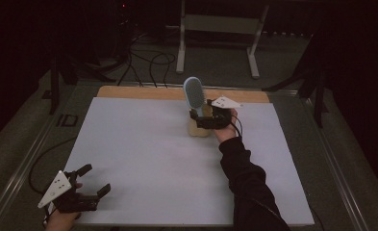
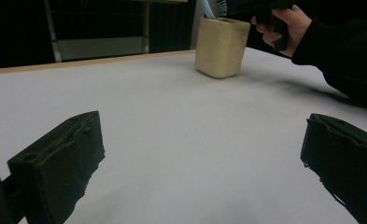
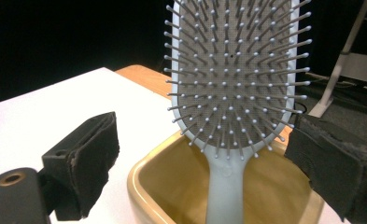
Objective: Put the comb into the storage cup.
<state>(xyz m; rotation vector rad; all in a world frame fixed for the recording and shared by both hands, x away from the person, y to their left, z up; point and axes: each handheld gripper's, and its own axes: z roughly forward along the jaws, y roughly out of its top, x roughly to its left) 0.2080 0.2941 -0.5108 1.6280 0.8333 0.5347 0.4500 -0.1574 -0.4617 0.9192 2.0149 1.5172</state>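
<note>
A pale blue hairbrush [image 1: 193, 94] stands upright, handle down, in a tan square cup [image 1: 199, 126] near the back middle of the white mat. In the right gripper view the hairbrush [image 3: 235, 88] rises from the cup [image 3: 172, 186] between the two jaws, which stand apart and do not touch it. My right gripper [image 1: 202, 120] is open right at the cup. My left gripper [image 1: 96, 182] rests open at the mat's near left corner, nothing between its jaws. The left gripper view shows the cup [image 2: 220, 45] far off, with the other hand [image 2: 288, 23] beside it.
The white mat [image 1: 143, 149] covers a wooden table whose bare strip [image 1: 129, 91] shows at the back. A white metal frame [image 1: 220, 29] and cables [image 1: 148, 60] lie on the floor beyond. Dark stands flank the table.
</note>
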